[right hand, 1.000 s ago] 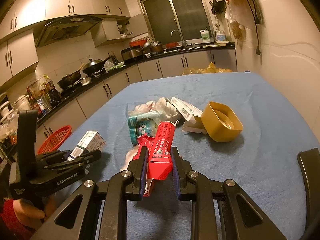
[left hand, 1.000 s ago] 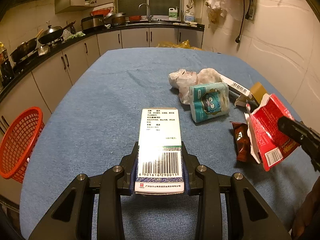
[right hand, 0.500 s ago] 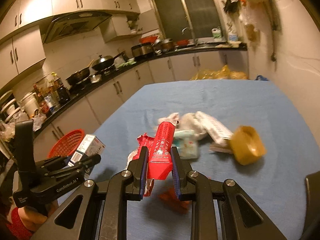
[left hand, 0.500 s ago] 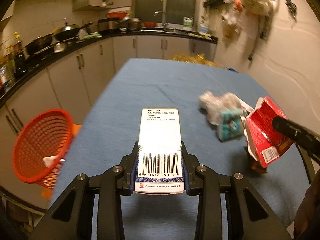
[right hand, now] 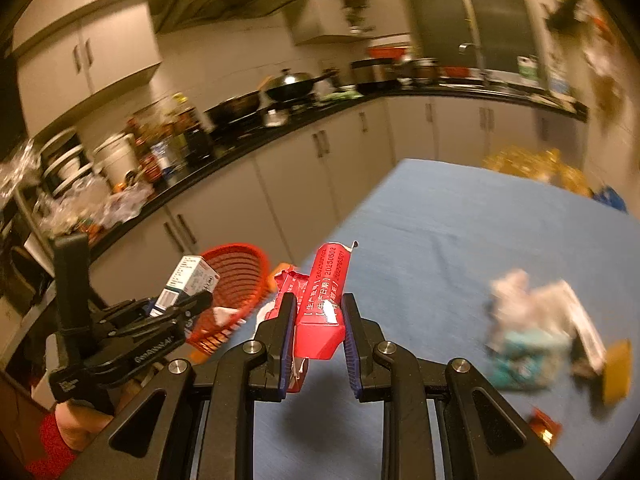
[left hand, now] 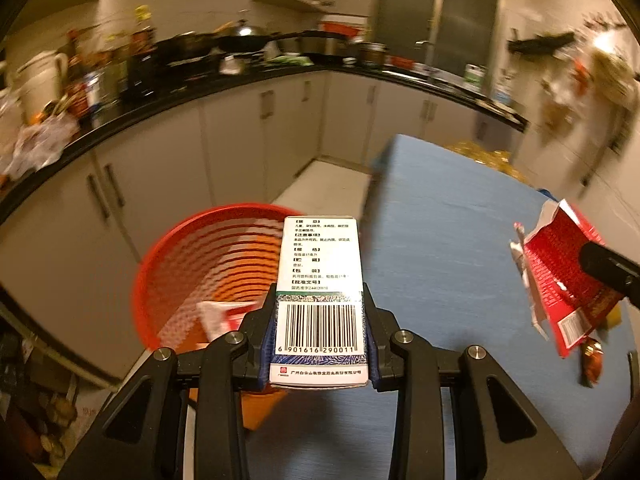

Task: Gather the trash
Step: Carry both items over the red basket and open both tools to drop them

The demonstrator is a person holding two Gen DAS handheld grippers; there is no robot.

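Both hands have swung off the surface (left hand: 452,216) toward the red basket (left hand: 208,264): left gripper (left hand: 320,336) jaws clamp the box (left hand: 320,280) now over the basket rim, right gripper (right hand: 316,332) jaws grip the red wrapper (right hand: 324,296) short of it, so drop-off looks next.

Ahead of my tongs runs a dark counter (right hand: 280,136) with a wok (right hand: 294,84); grey cabinets (left hand: 168,176) stand below.
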